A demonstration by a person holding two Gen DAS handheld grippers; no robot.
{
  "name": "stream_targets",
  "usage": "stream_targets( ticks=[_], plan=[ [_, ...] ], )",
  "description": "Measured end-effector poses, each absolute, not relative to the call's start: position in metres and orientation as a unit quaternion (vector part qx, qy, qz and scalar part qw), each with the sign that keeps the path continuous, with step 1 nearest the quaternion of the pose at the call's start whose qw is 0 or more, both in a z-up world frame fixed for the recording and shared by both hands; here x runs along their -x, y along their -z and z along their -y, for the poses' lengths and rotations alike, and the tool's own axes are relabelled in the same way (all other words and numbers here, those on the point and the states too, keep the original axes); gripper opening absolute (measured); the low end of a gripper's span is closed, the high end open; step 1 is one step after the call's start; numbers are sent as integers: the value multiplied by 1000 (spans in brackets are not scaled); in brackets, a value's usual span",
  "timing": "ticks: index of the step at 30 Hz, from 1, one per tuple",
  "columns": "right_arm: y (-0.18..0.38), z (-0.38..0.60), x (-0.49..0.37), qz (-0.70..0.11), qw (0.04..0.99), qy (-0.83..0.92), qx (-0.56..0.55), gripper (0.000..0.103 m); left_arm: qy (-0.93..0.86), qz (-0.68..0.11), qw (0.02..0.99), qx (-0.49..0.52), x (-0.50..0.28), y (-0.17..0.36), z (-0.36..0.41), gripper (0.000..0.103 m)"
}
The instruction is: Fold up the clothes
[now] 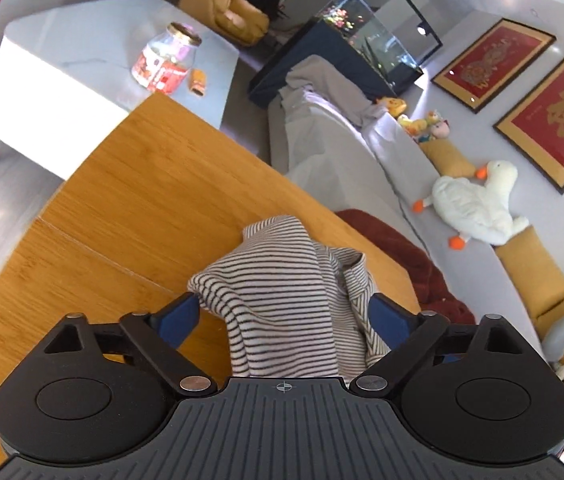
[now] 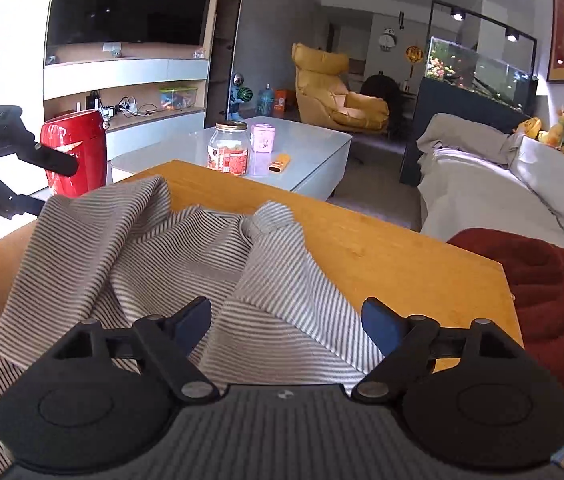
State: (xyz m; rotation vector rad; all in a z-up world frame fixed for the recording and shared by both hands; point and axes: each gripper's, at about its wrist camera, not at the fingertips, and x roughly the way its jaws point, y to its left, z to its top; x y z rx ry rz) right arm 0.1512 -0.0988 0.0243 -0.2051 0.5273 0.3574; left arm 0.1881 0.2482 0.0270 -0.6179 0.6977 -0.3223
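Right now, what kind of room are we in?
Most likely a home living room. There is a big television on a wall unit, a grey sofa with soft toys, and a lit fish tank. The striped top lies on a wooden table.

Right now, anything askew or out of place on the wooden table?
Only the black-and-white striped garment: it lies bunched and creased on the wooden table, one corner raised, not flat. Both the left gripper and right gripper stand open over it. No spills or damage visible.
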Motion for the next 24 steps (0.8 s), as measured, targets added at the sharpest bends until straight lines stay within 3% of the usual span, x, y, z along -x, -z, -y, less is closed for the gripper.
stream_targets(
  ticks=[6, 8, 9, 11, 12, 14, 19, 24],
  plan=[
    [-3, 63, -186, -313, 922, -191, 125, 82, 129, -262, 933, 210, -157, -66, -226, 99],
    [6, 61, -199, -330, 915, -188, 133, 70, 134, -240, 944, 186, -161, -73, -205, 102],
    [9, 63, -204, -337, 913, -188, 134, 70, 138, -230, 947, 175, -166, -74, -194, 102],
    [5, 66, -208, -335, 909, -191, 161, 42, 151, -215, 950, 167, -177, -65, -170, 103],
    [3, 68, -209, -334, 906, -192, 174, 39, 160, -209, 951, 162, -183, -59, -158, 103],
    [-2, 71, -212, -330, 901, -192, 206, 17, 167, -195, 956, 141, -190, -43, -135, 103],
    [-17, 88, -234, -248, 893, -108, 359, 14, 150, -183, 969, 72, -191, -15, -111, 103],
    [10, 127, -305, -300, 889, -41, 344, 14, 89, -197, 976, 28, -194, -12, -116, 103]
  ],
)
